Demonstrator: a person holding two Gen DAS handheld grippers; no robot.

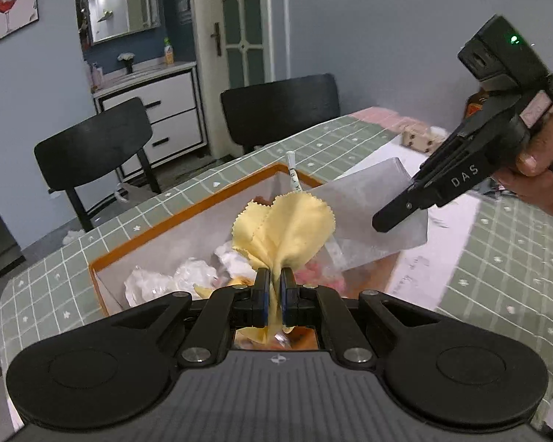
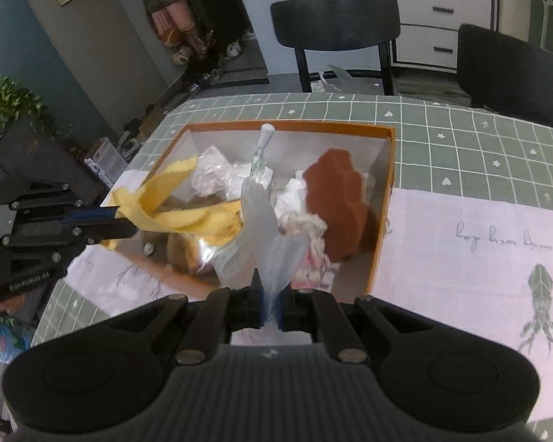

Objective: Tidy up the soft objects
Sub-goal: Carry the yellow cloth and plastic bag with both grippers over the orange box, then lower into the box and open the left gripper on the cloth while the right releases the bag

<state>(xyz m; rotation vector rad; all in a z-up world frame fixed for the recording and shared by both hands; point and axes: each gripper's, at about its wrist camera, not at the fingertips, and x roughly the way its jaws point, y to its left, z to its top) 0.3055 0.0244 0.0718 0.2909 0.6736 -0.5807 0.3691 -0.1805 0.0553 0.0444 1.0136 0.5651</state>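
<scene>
My left gripper (image 1: 272, 276) is shut on a yellow cloth (image 1: 287, 224) with pinked edges and holds it above the orange-rimmed box (image 1: 136, 235). The same cloth (image 2: 173, 213) shows in the right wrist view, hanging over the box's left side (image 2: 287, 125). My right gripper (image 2: 272, 294) is shut on a translucent frosted plastic bag (image 2: 272, 243), held over the box; the bag (image 1: 372, 206) also shows in the left view under the right gripper (image 1: 387, 221). Inside the box lie a brown sponge (image 2: 335, 199), crumpled white wrappers (image 2: 214, 173) and a white-capped tube (image 2: 263, 143).
The box stands on a table with a green grid tablecloth (image 2: 461, 140) and a pink printed cloth (image 2: 461, 258). Two black chairs (image 1: 92, 154) (image 1: 280, 110) stand at the far edge. A small patterned box (image 1: 420, 140) sits at the far right.
</scene>
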